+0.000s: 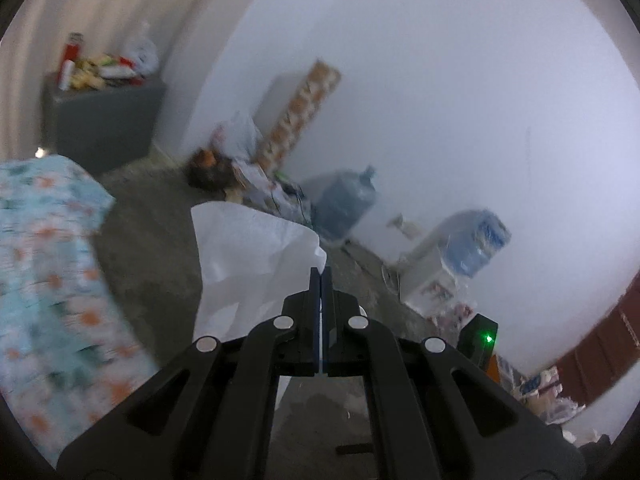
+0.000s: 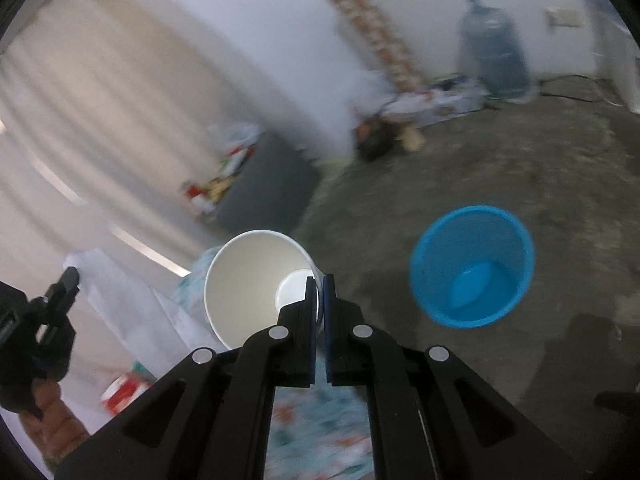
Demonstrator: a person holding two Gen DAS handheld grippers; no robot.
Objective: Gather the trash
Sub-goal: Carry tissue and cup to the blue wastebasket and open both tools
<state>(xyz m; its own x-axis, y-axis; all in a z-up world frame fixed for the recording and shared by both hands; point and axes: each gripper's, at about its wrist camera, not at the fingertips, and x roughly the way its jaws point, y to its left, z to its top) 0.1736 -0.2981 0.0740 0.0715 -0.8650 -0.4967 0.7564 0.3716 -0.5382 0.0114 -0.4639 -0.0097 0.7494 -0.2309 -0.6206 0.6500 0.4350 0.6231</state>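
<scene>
Clearly white paper cup (image 2: 256,284), empty, tilted

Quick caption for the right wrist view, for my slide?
Right hand-held gripper pinches a white paper cup by its rim, with an empty blue bin on the floor nearby.

A lived-in home room: bare concrete floor (image 2: 500,152), white walls, pale curtain (image 2: 100,92), floral bedspread (image 1: 52,280), water jugs (image 1: 348,204) and clutter along the far wall.

we hold our left gripper (image 1: 321,276) angled downward with its jaws pressed together, our right gripper (image 2: 320,284) likewise tilted down and closed, a hand (image 2: 48,420) gripping the left one's handle.
</scene>
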